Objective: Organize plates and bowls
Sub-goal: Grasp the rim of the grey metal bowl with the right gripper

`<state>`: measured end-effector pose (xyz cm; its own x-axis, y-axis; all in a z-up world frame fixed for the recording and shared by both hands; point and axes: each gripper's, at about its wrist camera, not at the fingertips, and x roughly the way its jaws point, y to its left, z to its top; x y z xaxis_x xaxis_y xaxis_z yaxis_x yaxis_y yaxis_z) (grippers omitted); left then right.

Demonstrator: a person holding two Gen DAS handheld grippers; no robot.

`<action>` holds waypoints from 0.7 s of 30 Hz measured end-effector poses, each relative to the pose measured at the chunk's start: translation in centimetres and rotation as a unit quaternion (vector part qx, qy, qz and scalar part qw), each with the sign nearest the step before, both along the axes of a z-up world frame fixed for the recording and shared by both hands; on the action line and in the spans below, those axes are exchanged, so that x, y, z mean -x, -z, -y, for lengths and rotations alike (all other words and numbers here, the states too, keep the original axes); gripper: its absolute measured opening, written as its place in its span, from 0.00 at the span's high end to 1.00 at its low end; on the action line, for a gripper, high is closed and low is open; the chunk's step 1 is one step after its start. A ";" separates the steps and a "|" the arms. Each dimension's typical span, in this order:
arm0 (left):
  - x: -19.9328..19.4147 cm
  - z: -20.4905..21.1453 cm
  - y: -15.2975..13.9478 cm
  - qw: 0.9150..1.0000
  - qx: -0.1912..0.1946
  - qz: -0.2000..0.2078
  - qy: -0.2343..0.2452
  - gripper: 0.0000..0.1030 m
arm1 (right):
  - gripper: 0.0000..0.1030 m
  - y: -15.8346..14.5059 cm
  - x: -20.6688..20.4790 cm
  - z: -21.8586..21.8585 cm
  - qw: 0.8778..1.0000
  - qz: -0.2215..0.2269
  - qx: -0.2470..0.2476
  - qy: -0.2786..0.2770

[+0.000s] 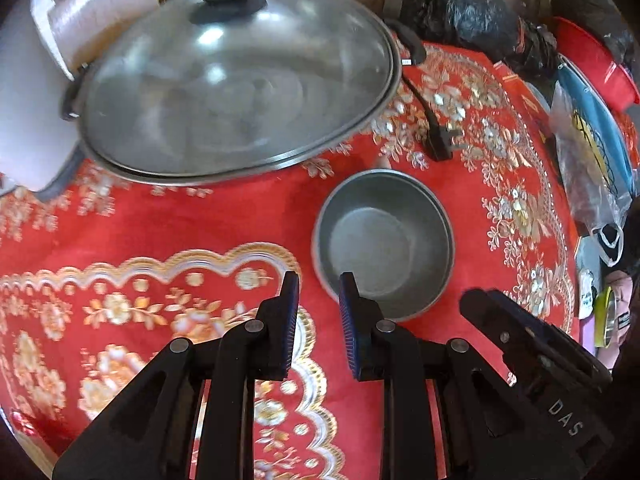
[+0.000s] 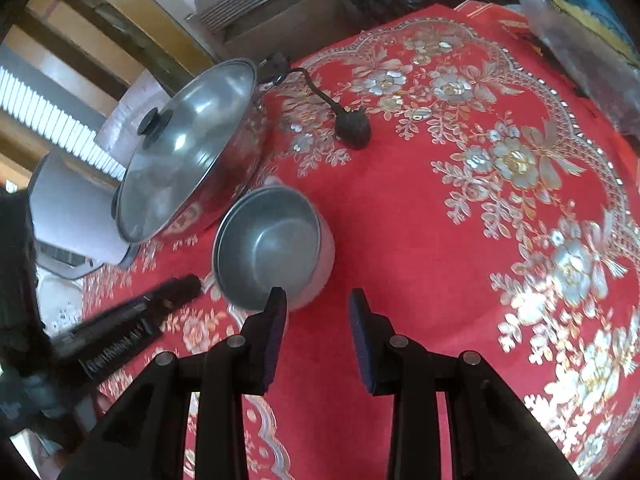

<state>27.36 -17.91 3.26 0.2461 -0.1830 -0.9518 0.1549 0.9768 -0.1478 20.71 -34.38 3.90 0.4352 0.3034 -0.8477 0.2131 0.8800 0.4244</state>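
Observation:
Nested steel bowls (image 1: 384, 240) stand upright on the red flowered tablecloth (image 1: 160, 224), two rims showing. My left gripper (image 1: 318, 284) is open and empty, hovering just left of the bowls' near rim. In the right wrist view the bowls (image 2: 276, 248) sit at centre left; my right gripper (image 2: 318, 300) is open and empty, its left finger (image 2: 276, 320) over the bowls' near rim. The right gripper's body (image 1: 532, 356) shows at lower right in the left wrist view; the left gripper (image 2: 132, 316) shows at the left in the right wrist view.
A big lidded steel pan (image 1: 236, 84) stands behind the bowls, beside a white appliance (image 2: 76, 216). A black cord and plug (image 1: 436, 136) lie on the cloth. Black bags (image 1: 460, 12), a plastic bag (image 1: 588, 152) and a red basin (image 1: 596, 60) crowd the far right edge.

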 end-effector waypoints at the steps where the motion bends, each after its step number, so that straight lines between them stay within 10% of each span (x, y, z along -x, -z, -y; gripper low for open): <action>1: -0.2 0.0 0.4 1.000 0.000 -0.005 -0.001 0.80 | 0.69 0.3 -0.5 0.0 1.000 -0.004 -0.006 0.001; 17: -2.9 -0.5 4.8 0.996 0.040 -0.051 -0.061 0.71 | 0.69 3.5 -3.9 -1.1 0.999 -0.031 0.017 -0.008; 21: -2.5 0.4 4.7 0.999 0.029 -0.032 -0.030 0.77 | 0.86 3.5 -4.2 -1.5 0.999 -0.025 0.037 -0.021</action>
<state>29.85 -18.29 -1.49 0.1969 -0.2253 -0.9542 0.0846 0.9735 -0.2124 24.89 -32.84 0.41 0.3802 0.2554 -0.8889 0.1952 0.9173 0.3470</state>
